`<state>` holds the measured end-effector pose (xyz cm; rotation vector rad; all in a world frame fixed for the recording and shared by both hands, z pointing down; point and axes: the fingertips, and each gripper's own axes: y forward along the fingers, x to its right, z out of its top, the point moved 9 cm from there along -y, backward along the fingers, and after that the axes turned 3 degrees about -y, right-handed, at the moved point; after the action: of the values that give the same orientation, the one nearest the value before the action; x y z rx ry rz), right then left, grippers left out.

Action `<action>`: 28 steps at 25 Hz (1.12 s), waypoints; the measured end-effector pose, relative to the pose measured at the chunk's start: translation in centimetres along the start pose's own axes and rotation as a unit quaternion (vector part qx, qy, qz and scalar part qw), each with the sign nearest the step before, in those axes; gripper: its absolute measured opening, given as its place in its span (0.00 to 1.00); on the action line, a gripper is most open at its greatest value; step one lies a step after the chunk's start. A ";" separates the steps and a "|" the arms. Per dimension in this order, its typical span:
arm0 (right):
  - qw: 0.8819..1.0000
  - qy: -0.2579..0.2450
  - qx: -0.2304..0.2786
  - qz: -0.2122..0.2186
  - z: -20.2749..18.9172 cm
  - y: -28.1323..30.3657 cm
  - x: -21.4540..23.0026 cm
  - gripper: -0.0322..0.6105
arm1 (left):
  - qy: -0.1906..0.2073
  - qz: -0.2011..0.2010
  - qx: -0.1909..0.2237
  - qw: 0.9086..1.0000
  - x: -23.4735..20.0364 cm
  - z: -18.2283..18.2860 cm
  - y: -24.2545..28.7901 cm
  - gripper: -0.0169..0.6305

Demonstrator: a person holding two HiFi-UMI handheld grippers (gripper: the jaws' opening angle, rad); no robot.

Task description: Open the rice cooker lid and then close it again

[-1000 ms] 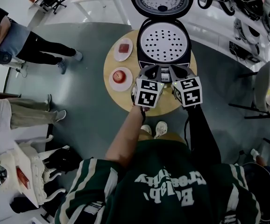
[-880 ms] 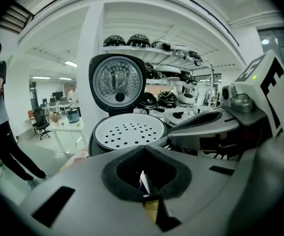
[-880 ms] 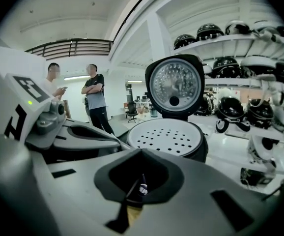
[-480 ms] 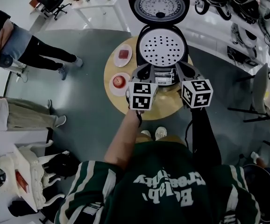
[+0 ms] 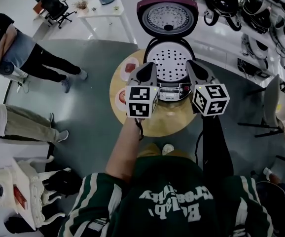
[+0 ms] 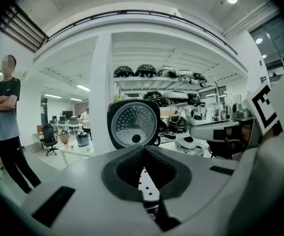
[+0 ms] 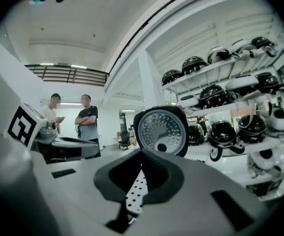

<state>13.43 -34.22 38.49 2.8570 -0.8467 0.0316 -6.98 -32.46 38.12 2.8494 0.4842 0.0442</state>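
The dark rice cooker (image 5: 170, 69) stands on a round wooden table (image 5: 168, 122). Its lid (image 5: 167, 15) is swung fully up, and a white perforated tray (image 5: 171, 63) shows in the pot. My left gripper (image 5: 147, 70) hovers over the cooker's front left and my right gripper (image 5: 195, 67) over its front right. Both are shut and hold nothing. In the left gripper view the raised lid (image 6: 133, 123) stands ahead, above the gripper (image 6: 144, 193). In the right gripper view the lid (image 7: 161, 130) also stands ahead, beyond the gripper (image 7: 132, 196).
Two small plates with red food (image 5: 129, 66) sit on the table's left, partly hidden by the left gripper. Shelves of rice cookers (image 5: 251, 14) line the right. A chair (image 5: 274, 100) stands at the right, and people (image 5: 19, 51) stand at the left.
Both grippers have lifted from the cooker's front edge and spread slightly apart. The lid stays open.
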 end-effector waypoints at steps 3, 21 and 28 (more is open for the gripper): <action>1.000 -0.017 0.013 -0.003 2.4 1.1 0.6 0.06 | -0.003 0.003 0.022 1.000 -1.5 2.7 0.7 0.02; 0.993 -0.113 -0.011 -0.033 17.9 17.2 9.5 0.06 | 0.027 -0.033 0.047 0.998 -12.5 18.0 16.7 0.02; 0.983 -0.146 -0.099 -0.054 17.6 21.6 12.0 0.05 | 0.071 -0.024 0.008 0.997 -13.8 18.2 21.5 0.02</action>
<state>11.29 -61.37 25.14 2.7495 -0.6942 -0.4672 -11.85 -61.01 26.00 2.8611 0.5851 0.2372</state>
